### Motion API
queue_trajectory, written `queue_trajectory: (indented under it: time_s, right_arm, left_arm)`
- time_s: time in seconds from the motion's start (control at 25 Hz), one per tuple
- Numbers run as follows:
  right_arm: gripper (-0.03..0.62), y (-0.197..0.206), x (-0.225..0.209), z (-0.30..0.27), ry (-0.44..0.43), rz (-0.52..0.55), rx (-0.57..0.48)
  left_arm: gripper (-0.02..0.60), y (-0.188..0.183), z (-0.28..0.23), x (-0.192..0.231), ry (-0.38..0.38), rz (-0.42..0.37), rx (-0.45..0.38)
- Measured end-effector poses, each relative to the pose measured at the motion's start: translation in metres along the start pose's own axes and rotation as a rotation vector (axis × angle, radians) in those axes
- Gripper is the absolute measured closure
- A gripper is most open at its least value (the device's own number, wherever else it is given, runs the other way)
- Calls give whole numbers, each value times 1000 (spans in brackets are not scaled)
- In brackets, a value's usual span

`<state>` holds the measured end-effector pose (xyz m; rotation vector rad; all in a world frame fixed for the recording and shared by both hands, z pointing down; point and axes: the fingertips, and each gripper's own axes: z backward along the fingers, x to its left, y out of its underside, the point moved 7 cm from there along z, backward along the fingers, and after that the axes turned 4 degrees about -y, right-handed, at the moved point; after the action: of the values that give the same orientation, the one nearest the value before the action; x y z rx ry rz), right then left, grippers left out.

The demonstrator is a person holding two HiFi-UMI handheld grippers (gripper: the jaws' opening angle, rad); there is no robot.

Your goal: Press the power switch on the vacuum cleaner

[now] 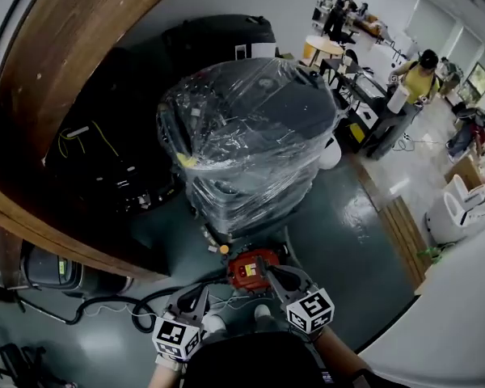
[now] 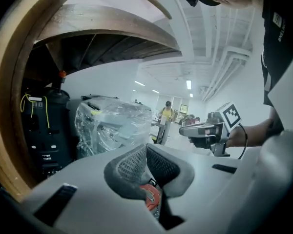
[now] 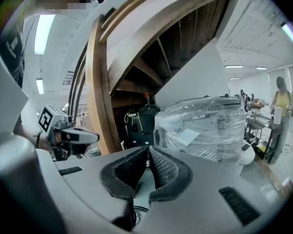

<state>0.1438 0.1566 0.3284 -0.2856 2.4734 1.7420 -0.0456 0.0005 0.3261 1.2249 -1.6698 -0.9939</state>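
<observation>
"Down on the dark green floor, just past my two grippers, sits the vacuum cleaner. Its top is red, and I can't make out the power switch."

"And your jaws?"

"Both pairs are closed tip to tip, with nothing between them. My right gripper is at the right edge of the red top, but I can't tell whether it touches. My left gripper hangs just beside the vacuum on its left. In the left gripper view the red top shows through the gap below my pads."

"What stands around it?"

"A black hose lies on the floor to the left. Right behind the vacuum is a tall stack wrapped in clear plastic film, near enough to crowd it. Left of the stack, black cases sit under a curved wooden staircase that sweeps over that side."

"And the room?"

"To the right it's an open office floor. There are desks, a person in a yellow top standing among them, and a white appliance by the wall, well apart from me."
</observation>
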Motion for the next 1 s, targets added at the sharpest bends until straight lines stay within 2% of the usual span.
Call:
queue_trajectory:
  time_s: [0.12,0.56,0.8,1.0]
  right_arm:
    - [556,-11,-4,26,40,-11,-72]
    - [556,-27,-18,87,211,-11,-218]
    - [556,-30,-29,120,260,-32,-239]
    - [556,-26,-34,121,279,-43,-250]
  left_arm:
    - [566,-13,-16,-9,42,-13,-17]
    - [566,-50,-67,-34,202,-75,-58]
    - [566,-72,-78,-63,248,-112,-62]
    - [566,-73,-83,-65,268,-116,-57]
